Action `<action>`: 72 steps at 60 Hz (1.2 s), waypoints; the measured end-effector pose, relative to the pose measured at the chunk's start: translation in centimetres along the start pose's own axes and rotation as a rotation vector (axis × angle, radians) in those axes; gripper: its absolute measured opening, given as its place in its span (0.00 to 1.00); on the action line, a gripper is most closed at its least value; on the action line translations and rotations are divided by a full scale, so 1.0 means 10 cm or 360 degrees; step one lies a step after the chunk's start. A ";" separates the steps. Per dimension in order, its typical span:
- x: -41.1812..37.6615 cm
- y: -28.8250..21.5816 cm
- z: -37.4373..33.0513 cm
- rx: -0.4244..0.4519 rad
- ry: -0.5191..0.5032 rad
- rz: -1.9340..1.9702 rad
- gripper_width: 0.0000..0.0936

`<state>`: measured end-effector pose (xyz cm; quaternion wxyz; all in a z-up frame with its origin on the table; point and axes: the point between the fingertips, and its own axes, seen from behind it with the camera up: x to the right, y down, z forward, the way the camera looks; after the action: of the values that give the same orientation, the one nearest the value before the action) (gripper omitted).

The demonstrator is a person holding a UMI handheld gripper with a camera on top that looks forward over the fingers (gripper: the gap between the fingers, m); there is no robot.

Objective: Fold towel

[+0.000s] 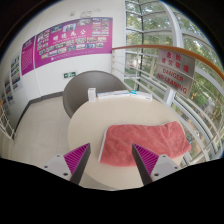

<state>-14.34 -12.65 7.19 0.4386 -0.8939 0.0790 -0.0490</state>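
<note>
A pink towel [143,141] lies spread flat on a round white table [90,125], just ahead of the fingers and to their right side. My gripper [112,158] hovers over the table's near edge with its two fingers wide apart. The left pad [77,156] is over bare table; the right pad [145,157] is over the towel's near edge. Nothing is between the fingers except the towel's near left corner below them.
A grey curved chair back [90,88] stands behind the table. A small white object [108,94] sits at the table's far edge. A glass wall with a railing [175,60] runs along the right. Posters [70,40] hang on the far wall.
</note>
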 end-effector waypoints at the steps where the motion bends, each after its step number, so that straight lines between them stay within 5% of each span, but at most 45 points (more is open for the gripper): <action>1: -0.01 -0.01 0.11 -0.0003 0.0008 -0.0003 0.92; 9: 0.02 0.05 0.87 -0.0063 0.0116 -0.0083 0.91; 14: 0.00 0.16 1.14 -0.0124 0.0120 -0.0113 0.81; 16: -0.03 0.19 1.16 -0.0134 0.0109 -0.0121 0.74; 22: 0.07 0.17 1.18 -0.0128 0.0172 -0.0162 0.26; 27: 0.12 0.16 1.22 -0.0126 0.0227 -0.0254 0.10; 35: 0.11 0.16 1.21 -0.0173 0.0206 -0.0315 0.05; 43: -0.24 0.09 1.09 -0.0206 -0.0019 -0.0114 0.05; 60: -0.54 -1.09 0.30 0.0047 -0.0477 0.0216 0.05; 72: 0.55 -0.91 0.72 -0.0019 -0.0300 0.0165 0.06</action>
<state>-6.93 -2.57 10.13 0.4408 -0.8918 0.0837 0.0584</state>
